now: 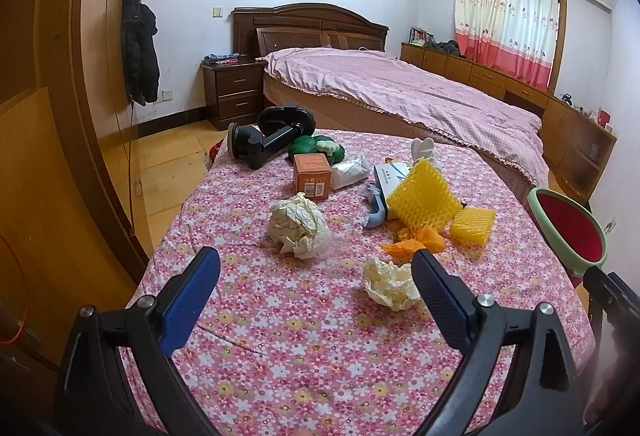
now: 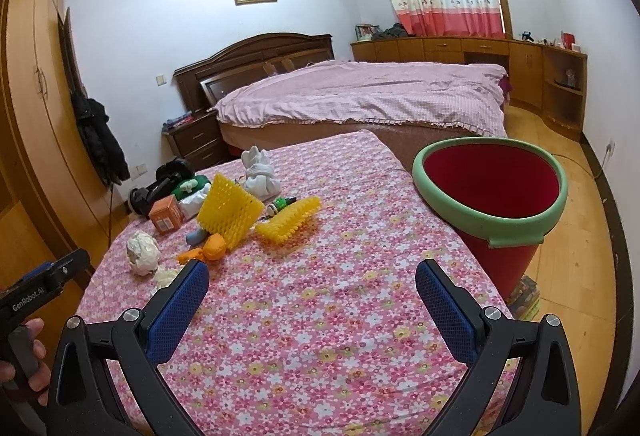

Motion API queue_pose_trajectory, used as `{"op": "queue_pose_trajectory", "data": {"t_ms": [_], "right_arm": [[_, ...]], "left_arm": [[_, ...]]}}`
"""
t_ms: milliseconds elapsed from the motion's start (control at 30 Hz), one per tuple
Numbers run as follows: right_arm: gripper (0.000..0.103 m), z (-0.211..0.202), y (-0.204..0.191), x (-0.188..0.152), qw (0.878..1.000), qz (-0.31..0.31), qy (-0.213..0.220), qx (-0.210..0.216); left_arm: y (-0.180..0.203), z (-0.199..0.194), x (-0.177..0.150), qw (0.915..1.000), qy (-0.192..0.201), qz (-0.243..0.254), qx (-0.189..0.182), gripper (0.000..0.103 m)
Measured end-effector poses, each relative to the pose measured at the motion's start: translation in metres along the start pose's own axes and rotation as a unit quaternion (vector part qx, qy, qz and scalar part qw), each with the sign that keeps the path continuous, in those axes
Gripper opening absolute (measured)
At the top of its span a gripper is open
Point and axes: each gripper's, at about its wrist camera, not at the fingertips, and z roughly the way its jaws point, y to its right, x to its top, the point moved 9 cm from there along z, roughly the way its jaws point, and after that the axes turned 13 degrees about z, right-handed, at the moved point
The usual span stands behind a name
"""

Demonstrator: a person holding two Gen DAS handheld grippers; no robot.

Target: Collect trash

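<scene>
Jaws on both the left gripper (image 1: 316, 268) and right gripper (image 2: 312, 278) stand wide apart, holding nothing, above the flowered bench (image 1: 304, 332). Nearest trash is the small paper wad (image 1: 390, 282), just beside the left tips; a bigger wad (image 1: 298, 224) lies beyond. Centre the left on the small wad, pinch low, then carry it to the bin (image 2: 492, 192) at the right edge.

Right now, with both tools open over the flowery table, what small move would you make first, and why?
Probably ease the left tool forward and right onto the small crumpled paper wad: it lies nearest, beside the right finger, and the red bin looks empty.
</scene>
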Motion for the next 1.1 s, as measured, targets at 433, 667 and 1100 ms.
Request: {"op": "queue_pose_trajectory", "data": {"t_ms": [433, 667, 1100], "right_arm": [[0.102, -0.0010, -0.0023, 0.0007, 1.000, -0.001, 0.001, 0.001], [0.102, -0.0014, -0.0023, 0.0006, 1.000, -0.001, 0.001, 0.001], [0.102, -0.0012, -0.0023, -0.0015, 1.000, -0.002, -0.002, 0.000]], "left_arm": [[-0.0016, 0.0014, -0.0020, 1.0000, -0.002, -0.004, 0.001, 0.096], [-0.0019, 0.0014, -0.0020, 1.0000, -0.002, -0.004, 0.001, 0.096], [-0.0034, 0.0024, -0.0026, 1.0000, -0.003, -0.006, 0.003, 0.096]]}}
